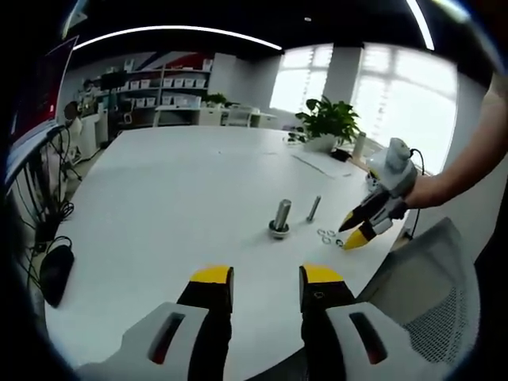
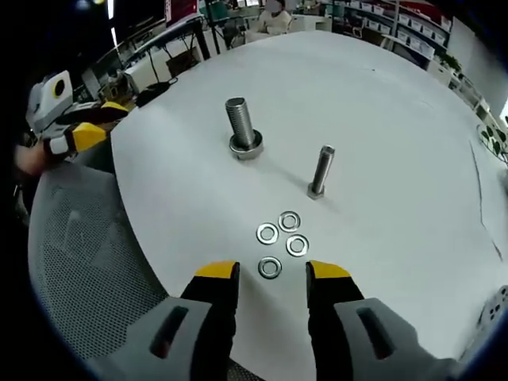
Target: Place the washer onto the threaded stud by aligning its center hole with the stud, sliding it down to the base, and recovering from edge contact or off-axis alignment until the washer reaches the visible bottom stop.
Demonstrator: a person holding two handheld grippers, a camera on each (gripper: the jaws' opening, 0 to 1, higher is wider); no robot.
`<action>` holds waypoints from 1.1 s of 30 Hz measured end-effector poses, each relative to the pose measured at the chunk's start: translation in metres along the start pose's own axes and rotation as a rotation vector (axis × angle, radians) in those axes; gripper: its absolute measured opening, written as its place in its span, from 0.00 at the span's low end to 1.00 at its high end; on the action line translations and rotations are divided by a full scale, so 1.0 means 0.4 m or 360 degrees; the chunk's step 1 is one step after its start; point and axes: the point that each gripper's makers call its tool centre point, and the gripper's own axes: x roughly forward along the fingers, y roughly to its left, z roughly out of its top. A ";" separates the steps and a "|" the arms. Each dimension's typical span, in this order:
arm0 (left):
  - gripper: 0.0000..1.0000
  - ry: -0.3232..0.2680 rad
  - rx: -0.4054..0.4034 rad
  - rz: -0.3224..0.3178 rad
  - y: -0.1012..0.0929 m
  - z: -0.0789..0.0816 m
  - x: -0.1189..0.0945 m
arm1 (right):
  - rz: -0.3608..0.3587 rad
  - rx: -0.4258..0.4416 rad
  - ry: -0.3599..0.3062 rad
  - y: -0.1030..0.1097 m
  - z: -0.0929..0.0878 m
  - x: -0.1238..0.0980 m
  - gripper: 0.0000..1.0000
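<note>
No brand, label or writing can be read on the tools or the hardware; the boxes on the far shelves (image 1: 163, 79) are too small to make out.

In the right gripper view the right gripper (image 2: 272, 274) stands released, its yellow-tipped jaws apart with nothing between them; four washers lie flat on the white table (image 2: 381, 119) just ahead of the tips; they are thin, silvery rings with round centre holes. The nearest washer (image 2: 270, 267) sits between the jaw tips; the left washer (image 2: 267, 233), the right washer (image 2: 298, 245) and the far washer (image 2: 290, 221) cluster just beyond it, close together but mostly apart. Further ahead and to the left stands the large threaded stud (image 2: 240, 127), upright, grey, with a washer-like collar at its base; ahead and slightly right stands the slimmer bolt (image 2: 321, 171), upright on its head and leaning a little. A grey mesh chair (image 2: 87, 262) lies left of the jaws, beside the table edge.

In the left gripper view the left gripper (image 1: 266, 278) is likewise released and empty, its jaws parted over the table; the stud stands ahead of it, the slim bolt just right of that, the washers nearer and to the right; the right gripper comes in from the right, held by a hand (image 1: 432, 190), tips near the washers; a potted plant (image 1: 327, 123) stands far ahead.
</note>
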 end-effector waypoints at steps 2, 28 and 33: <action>0.31 0.0000 0.0004 -0.0003 -0.001 0.000 0.000 | -0.0003 -0.0007 0.0009 0.001 -0.001 0.000 0.36; 0.32 0.0011 0.0035 -0.0001 -0.002 -0.003 0.002 | -0.0016 -0.0328 0.0112 0.008 -0.013 0.009 0.23; 0.32 0.0008 0.0036 -0.0002 -0.003 -0.003 0.002 | 0.0007 -0.0389 0.0108 0.013 -0.015 0.010 0.22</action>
